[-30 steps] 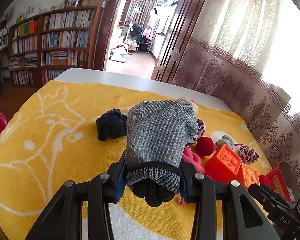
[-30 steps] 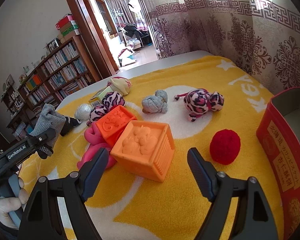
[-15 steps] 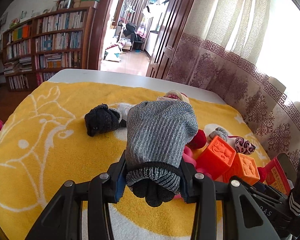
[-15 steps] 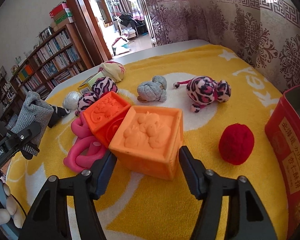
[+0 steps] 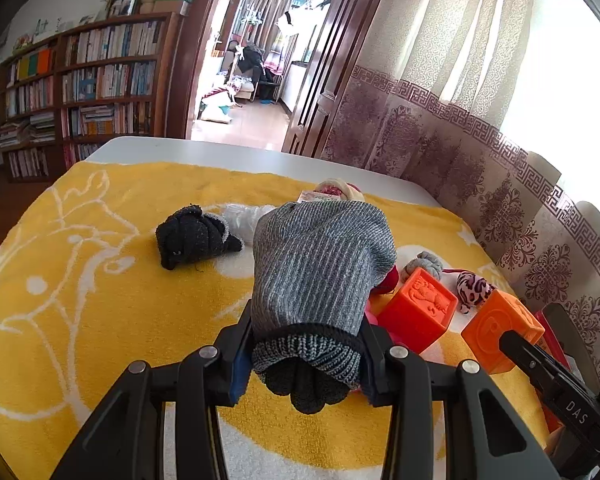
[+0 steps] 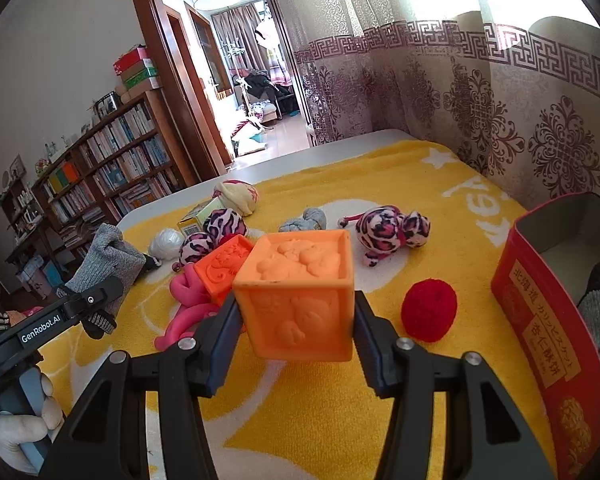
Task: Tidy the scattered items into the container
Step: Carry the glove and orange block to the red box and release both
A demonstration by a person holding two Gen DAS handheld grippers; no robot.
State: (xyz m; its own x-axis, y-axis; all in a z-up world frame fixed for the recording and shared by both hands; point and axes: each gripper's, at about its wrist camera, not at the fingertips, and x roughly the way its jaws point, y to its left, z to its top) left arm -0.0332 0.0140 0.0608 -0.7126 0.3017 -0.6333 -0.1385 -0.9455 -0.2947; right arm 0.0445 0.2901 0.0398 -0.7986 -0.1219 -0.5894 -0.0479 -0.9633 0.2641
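Observation:
My left gripper point(image 5: 305, 354) is shut on a rolled grey knit sock point(image 5: 320, 264) and holds it above the yellow blanket point(image 5: 80, 300). My right gripper point(image 6: 294, 342) is shut on a light orange embossed cube point(image 6: 300, 292), lifted a little off the blanket. The red tin container point(image 6: 540, 320) stands open at the right, with grey fabric inside. A darker orange cube point(image 6: 224, 266), a red pompom point(image 6: 429, 309), a pink leopard plush point(image 6: 392, 229) and a black sock point(image 5: 192, 236) lie scattered.
A pink rubber toy point(image 6: 184, 312), a grey sock knot point(image 6: 304, 218), a leopard ball point(image 6: 222, 222), a white ball point(image 6: 165, 242), a small box point(image 6: 198, 218) and a cream bundle point(image 6: 236, 196) lie further back. Curtains point(image 6: 480, 92) run along the right edge.
My right gripper moved forward, closed on the light orange cube and lifted it. My left gripper kept hold of the grey sock and shifted right toward the cubes.

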